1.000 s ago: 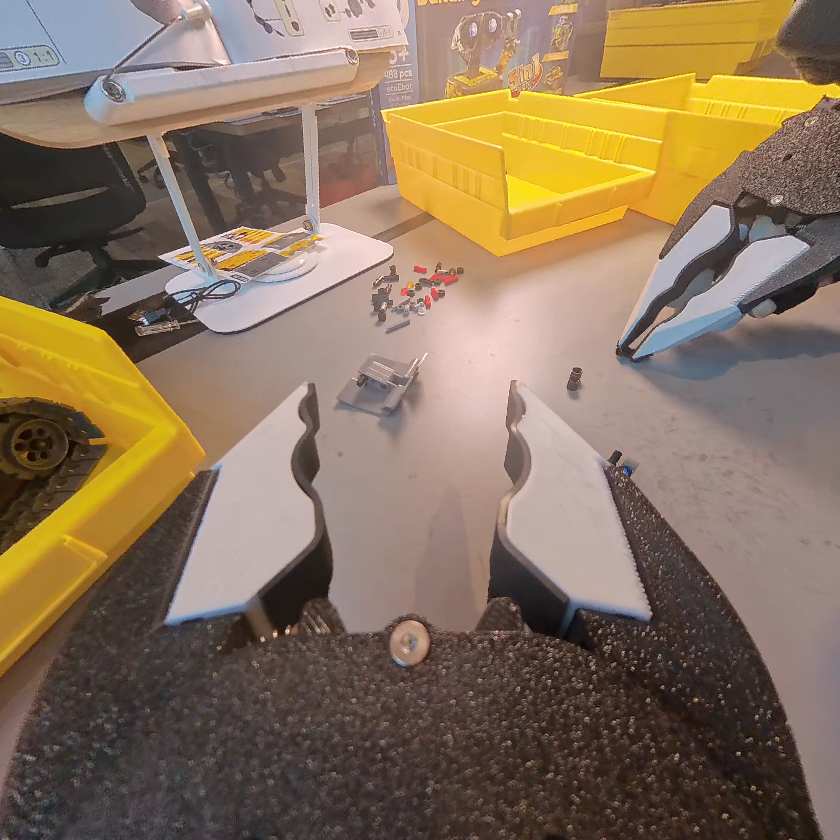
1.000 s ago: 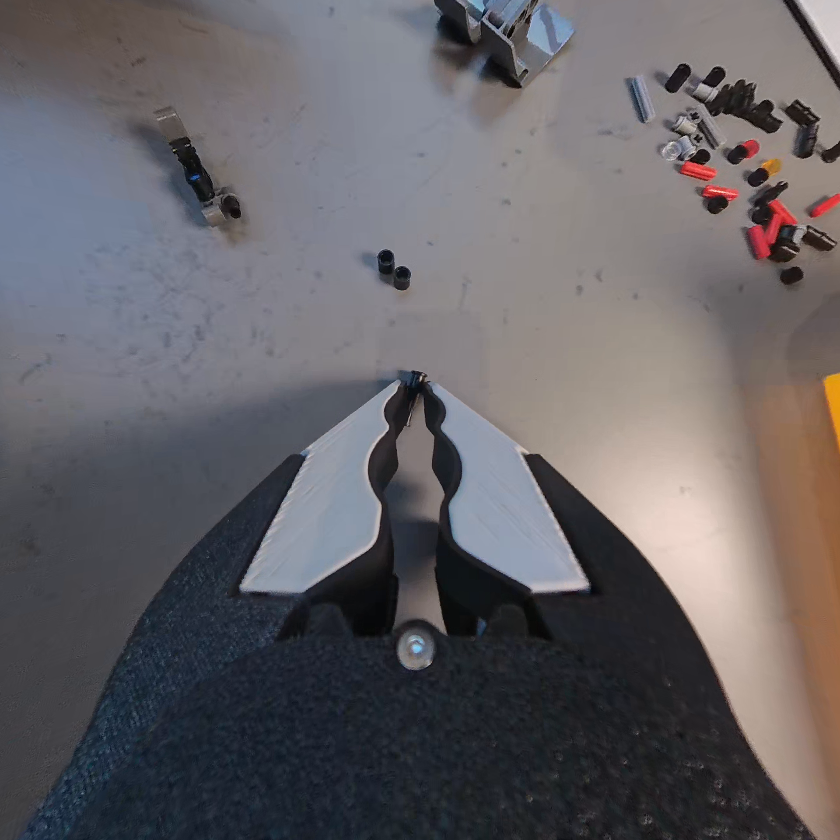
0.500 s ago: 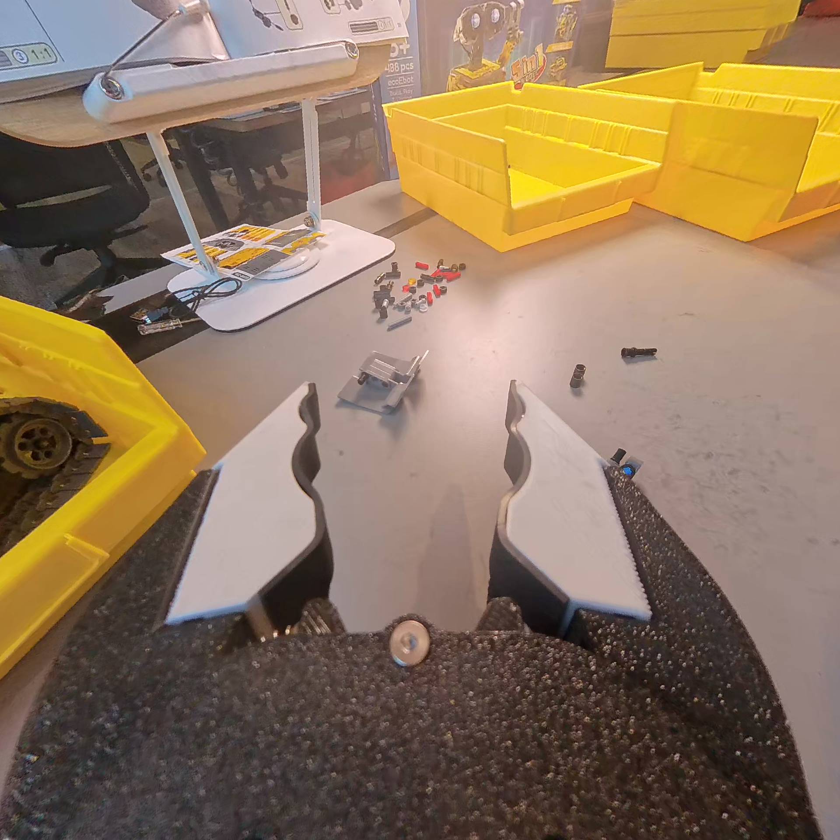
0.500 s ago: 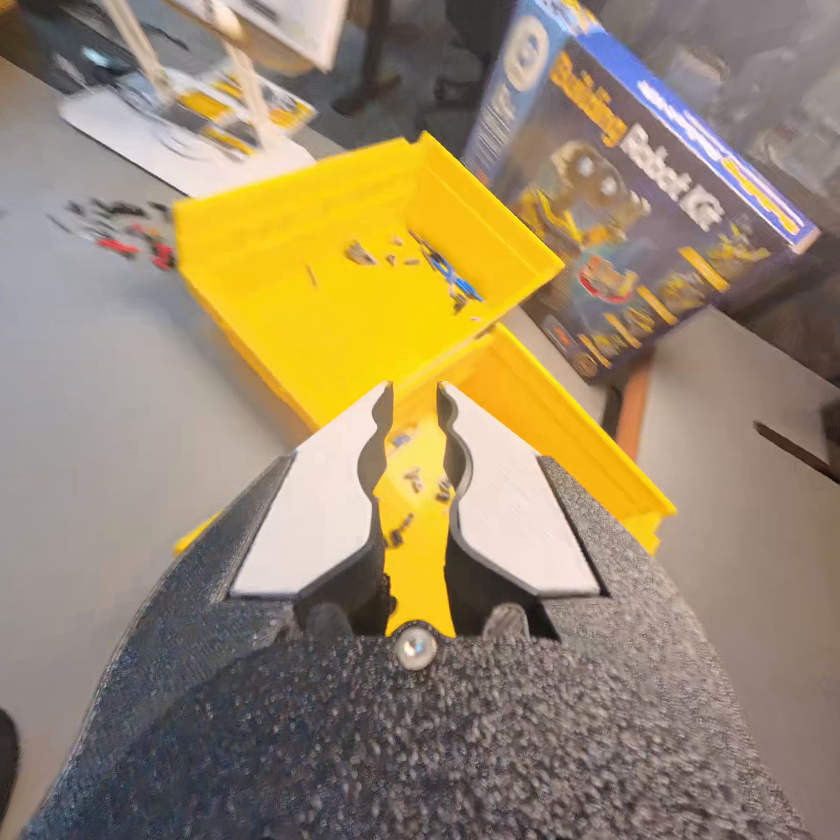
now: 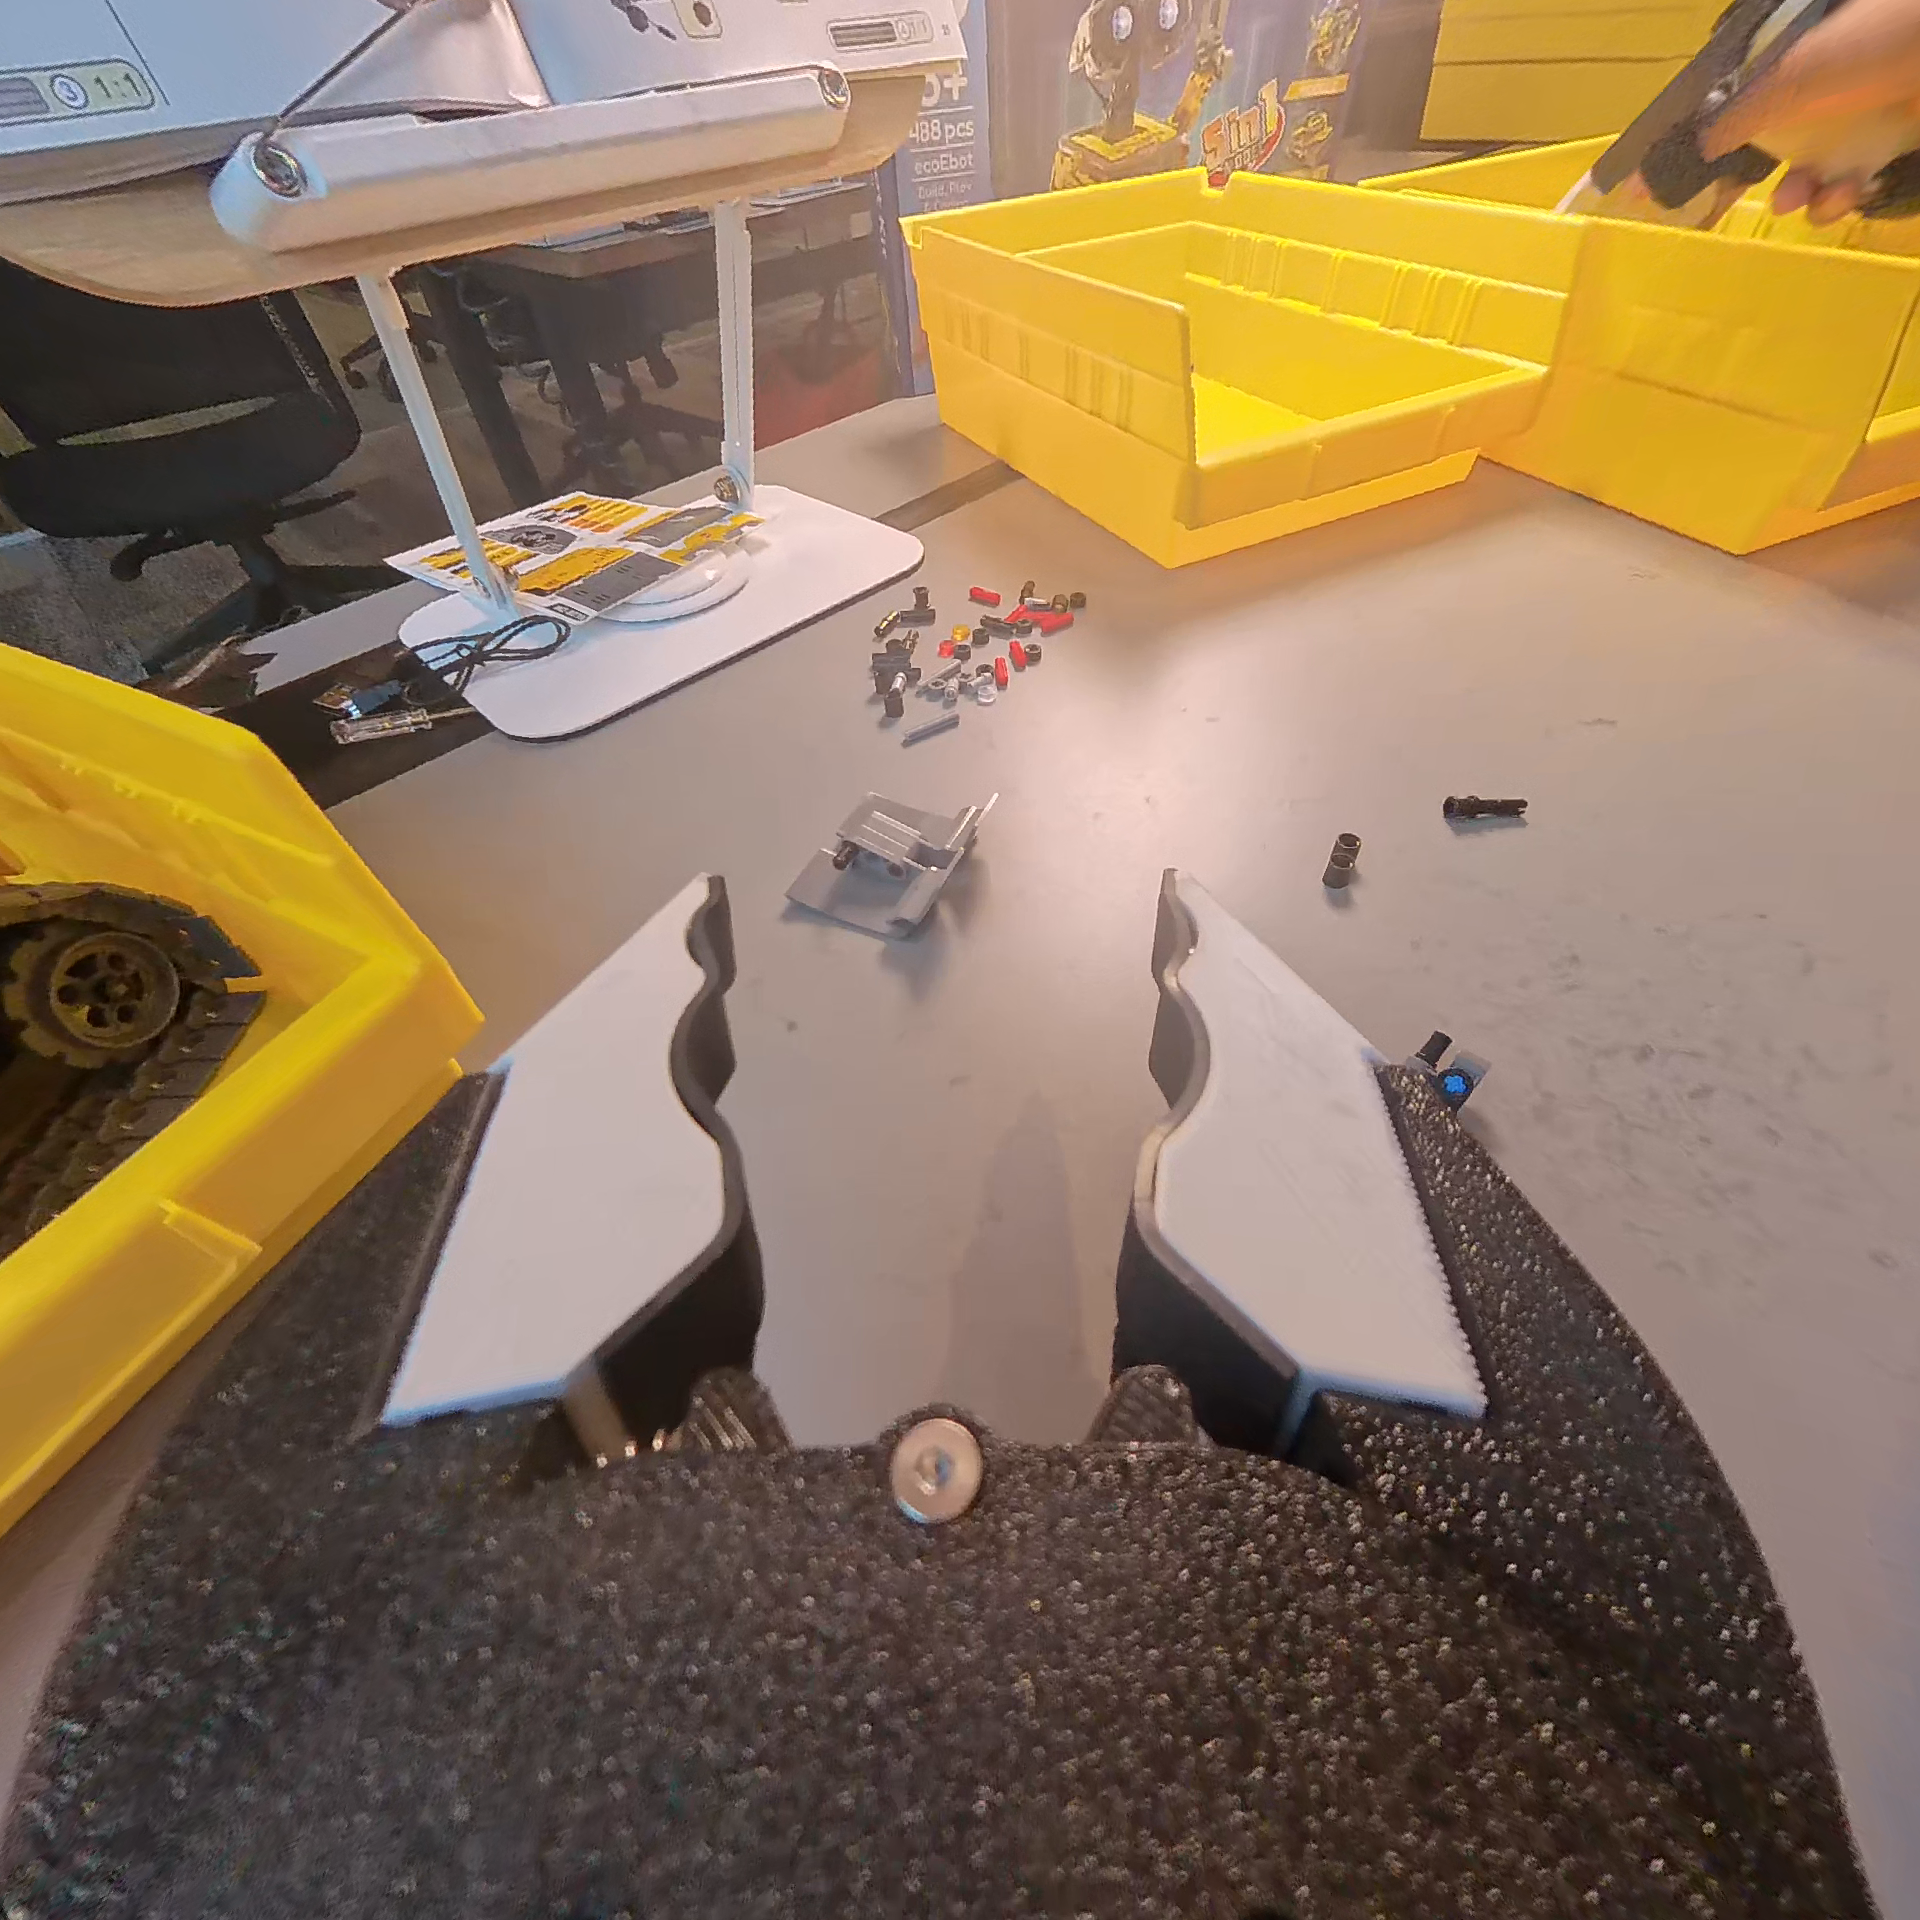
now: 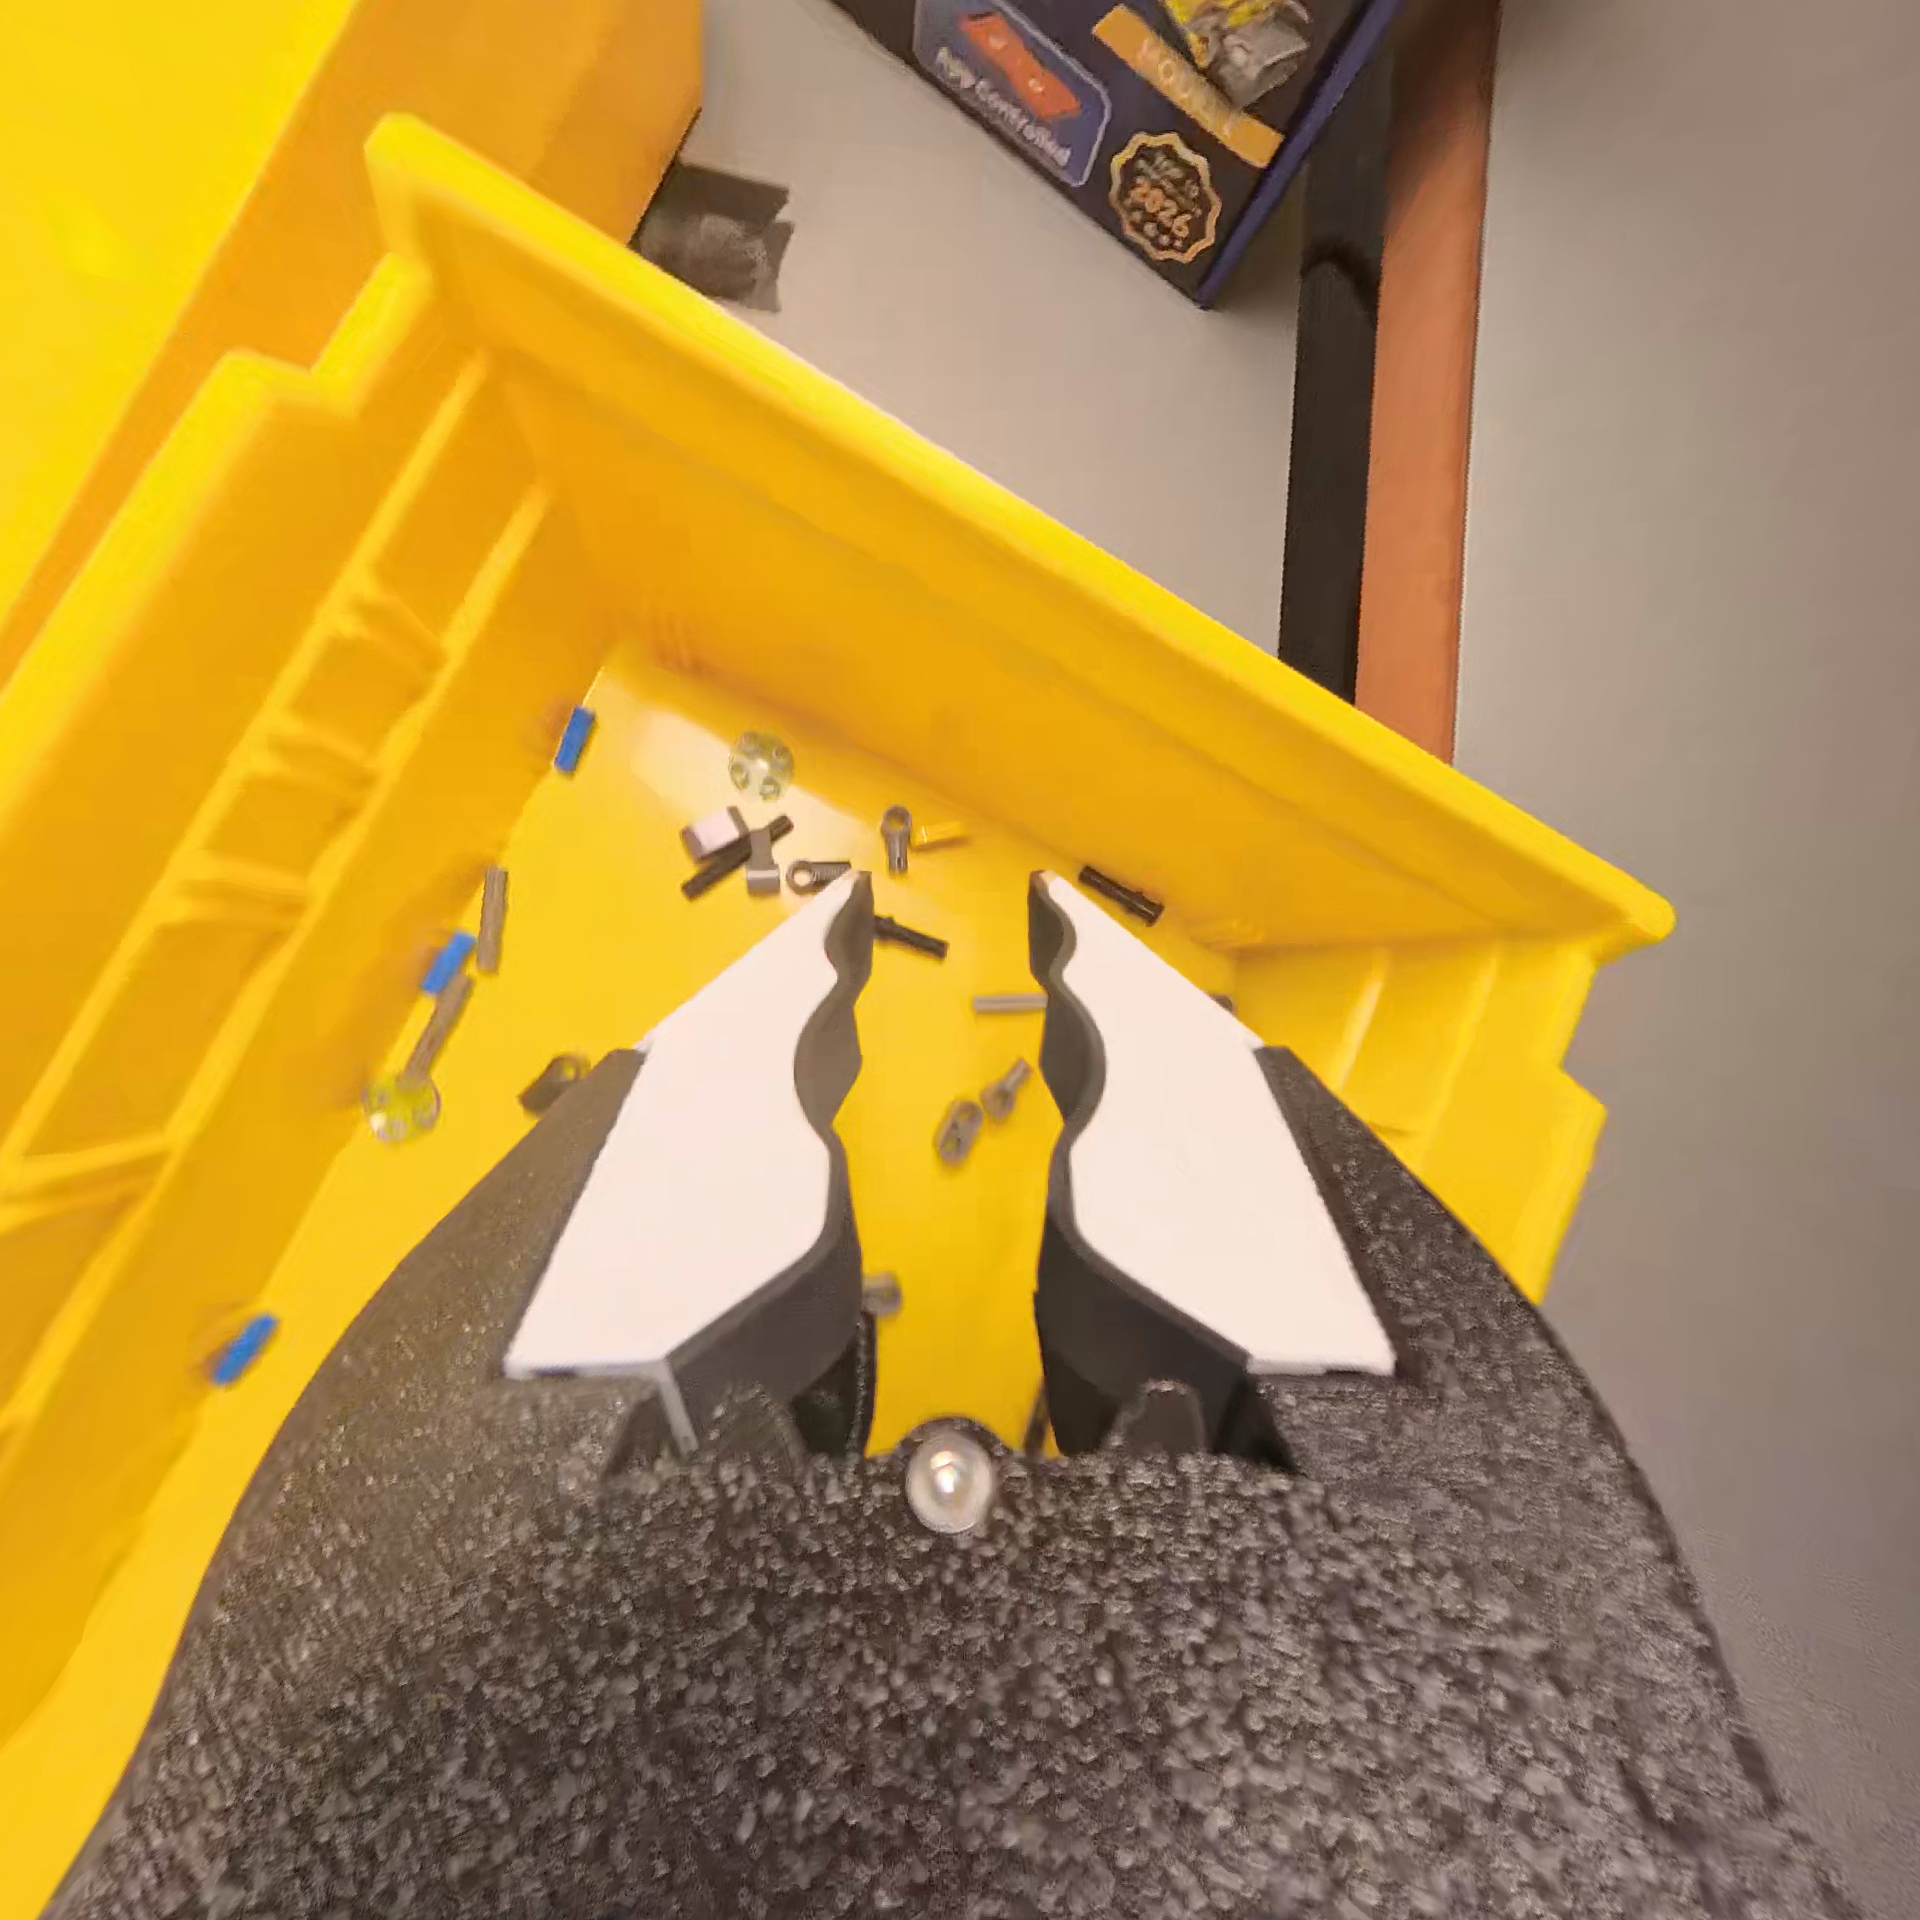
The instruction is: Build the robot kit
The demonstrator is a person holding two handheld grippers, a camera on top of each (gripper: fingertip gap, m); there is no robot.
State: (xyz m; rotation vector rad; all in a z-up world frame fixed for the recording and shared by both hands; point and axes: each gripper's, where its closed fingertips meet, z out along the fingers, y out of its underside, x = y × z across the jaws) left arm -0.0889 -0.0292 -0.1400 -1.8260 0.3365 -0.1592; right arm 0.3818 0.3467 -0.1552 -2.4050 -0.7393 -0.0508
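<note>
The left gripper point(image 5: 940, 904) hovered low over the grey desk point(image 5: 1558, 1039), jaws wide apart and holding nothing. Just beyond its tips lay a grey bracket piece point(image 5: 883, 862), with two black sleeves point(image 5: 1340, 860) and a black pin point(image 5: 1484, 805) off to the right. Farther on sat a scatter of small parts point(image 5: 971, 649). The right gripper point(image 6: 943, 883) hung inside a yellow bin point(image 6: 935, 540) near the desk's far edge, jaws apart and empty above loose pins point(image 6: 914, 935).

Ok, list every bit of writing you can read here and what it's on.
I don't copy out writing; these bear it.
Dark blue toy box behind the yellow bins: large print, legible.
White page on the stand: small marks, legible.
Yellow-and-black leaflet on the stand's base: too small.
</note>
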